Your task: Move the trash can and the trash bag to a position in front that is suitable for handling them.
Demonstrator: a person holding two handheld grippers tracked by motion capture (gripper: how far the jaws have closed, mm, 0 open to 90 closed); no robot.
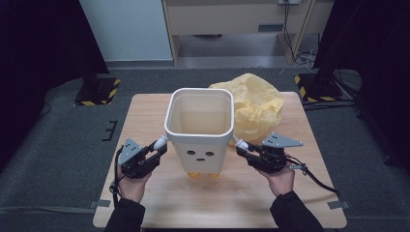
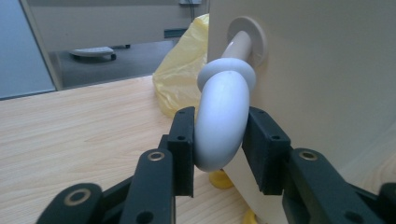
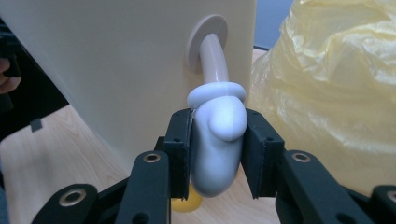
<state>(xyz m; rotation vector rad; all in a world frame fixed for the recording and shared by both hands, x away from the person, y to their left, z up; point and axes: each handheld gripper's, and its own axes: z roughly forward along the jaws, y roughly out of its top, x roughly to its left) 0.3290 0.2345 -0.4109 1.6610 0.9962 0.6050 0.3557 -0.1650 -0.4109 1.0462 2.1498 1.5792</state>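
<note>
A cream bin (image 1: pixel 199 125) with a small drawn face and yellow feet (image 1: pixel 203 174) stands upright at the middle of the wooden table (image 1: pixel 145 111). A white hand-shaped handle sticks out of each side on a short beige arm. My left gripper (image 1: pixel 158 147) is at the bin's left side, its pads pressed on that handle (image 2: pixel 223 116). My right gripper (image 1: pixel 243 147) is at the bin's right side and shut on the other handle (image 3: pixel 219 135). The bin's inside looks empty.
A crumpled yellow plastic bag (image 1: pixel 256 104) lies on the table behind and to the right of the bin, close to the right gripper. Black stands with yellow-striped bases (image 1: pixel 96 92) are on the floor beyond the table's far corners.
</note>
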